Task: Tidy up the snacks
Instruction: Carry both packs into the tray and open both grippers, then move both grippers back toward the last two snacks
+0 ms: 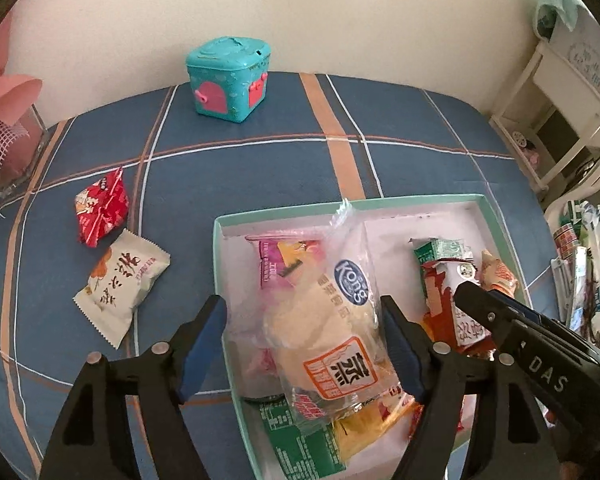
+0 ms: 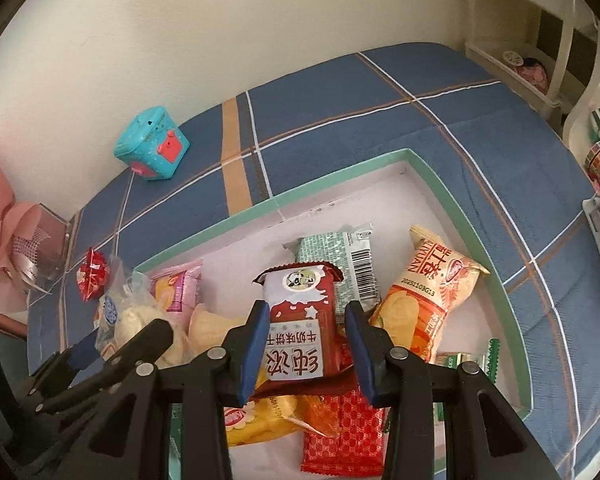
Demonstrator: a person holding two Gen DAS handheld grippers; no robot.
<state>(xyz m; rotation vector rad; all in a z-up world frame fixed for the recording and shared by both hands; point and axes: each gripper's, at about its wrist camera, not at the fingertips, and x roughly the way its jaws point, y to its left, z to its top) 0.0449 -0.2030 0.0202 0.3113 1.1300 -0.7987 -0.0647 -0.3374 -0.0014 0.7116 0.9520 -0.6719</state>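
Note:
A mint-rimmed white tray (image 1: pixel 420 200) holds several snack packs. My left gripper (image 1: pixel 304 344) is open around a clear bun pack (image 1: pixel 332 320) lying in the tray's left part. My right gripper (image 2: pixel 306 344) stands open around a dark red biscuit pack (image 2: pixel 300 320) in the tray (image 2: pixel 452 200); it also shows in the left wrist view (image 1: pixel 466 310). A red pack (image 1: pixel 100 210) and a white pack (image 1: pixel 120 284) lie on the blue cloth left of the tray. An orange chip pack (image 2: pixel 424 304) and a green pack (image 2: pixel 340 264) lie in the tray.
A teal toy box (image 1: pixel 228 76) stands at the back by the wall. A clear box with pink ribbon (image 1: pixel 8 148) is at the far left. A white shelf (image 1: pixel 556 120) and stacked packets (image 1: pixel 588 280) stand to the right. The blue checked cloth (image 1: pixel 260 168) covers the table.

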